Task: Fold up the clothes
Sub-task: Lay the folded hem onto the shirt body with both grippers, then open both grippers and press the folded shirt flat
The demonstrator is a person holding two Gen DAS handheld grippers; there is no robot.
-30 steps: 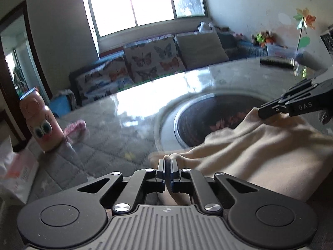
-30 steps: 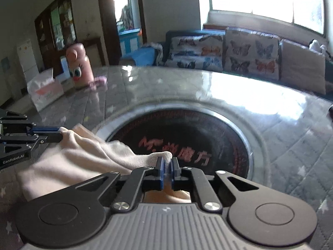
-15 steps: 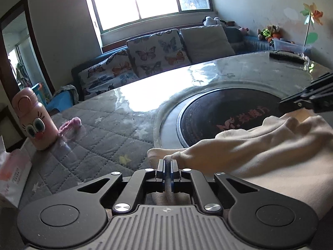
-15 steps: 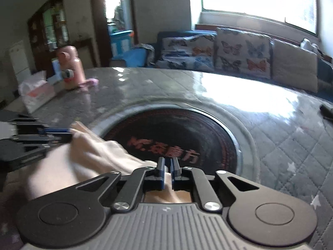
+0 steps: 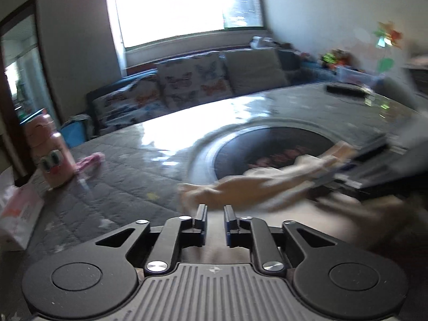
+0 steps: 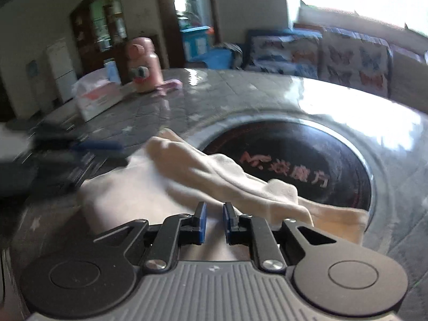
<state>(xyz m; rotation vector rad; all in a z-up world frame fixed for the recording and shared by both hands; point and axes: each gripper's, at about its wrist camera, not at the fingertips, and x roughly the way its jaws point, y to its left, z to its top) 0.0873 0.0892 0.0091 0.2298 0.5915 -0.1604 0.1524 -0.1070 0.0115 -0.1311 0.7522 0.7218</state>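
A beige garment [image 5: 254,187] lies folded over on the grey quilted table, its far edge over the dark round inset [image 5: 270,144]. My left gripper [image 5: 215,211] sits just behind the garment's near-left corner. Its jaws are opening and the pads press on nothing. In the right wrist view the same garment [image 6: 214,176] spreads ahead of and under my right gripper [image 6: 214,208]. Those jaws are opening too, with cloth showing below the gap but not pinched. Each gripper shows blurred in the other's view, the right gripper [image 5: 361,160] and the left gripper [image 6: 80,149].
A pink bottle [image 5: 53,155] with cartoon eyes and a tissue pack [image 5: 16,214] stand at the table's left. A small pink item [image 5: 89,160] lies beside the bottle. A dark remote [image 5: 345,89] lies at the far right. Beyond the table is a sofa with butterfly cushions [image 5: 187,85].
Both grippers were shut on the garment's corners and have let go. Their jaws now stand apart and the folded edge rests on the table. Both views are blurred by movement.
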